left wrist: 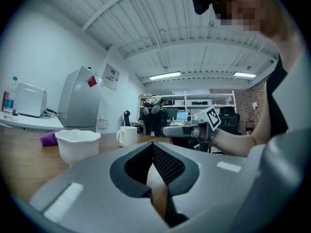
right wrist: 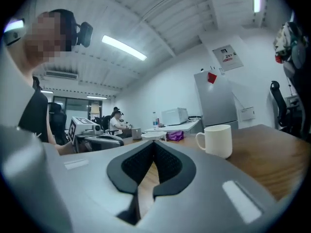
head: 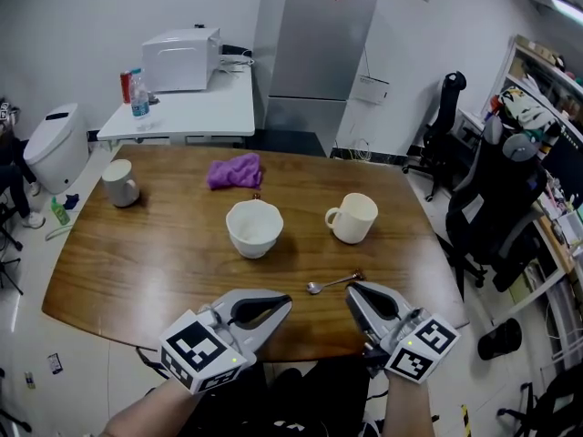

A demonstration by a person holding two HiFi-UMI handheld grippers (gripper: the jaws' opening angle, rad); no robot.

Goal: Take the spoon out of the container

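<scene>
The right tongs [head: 351, 288], closed, are just beside the spoon [head: 334, 282].

Left forearm [head: 137, 419], right forearm [head: 407, 412]: cut by bottom edge, 6 o'clock. Bowl [left wrist: 77, 143]: inside hidden by own wall, left gripper view, 9 o'clock. Right gripper view: bowl [right wrist: 153, 136] shows rim only above right gripper [right wrist: 154, 145]. Wall notice [right wrist: 227, 57] at 1 o'clock: print too small to read.
</scene>
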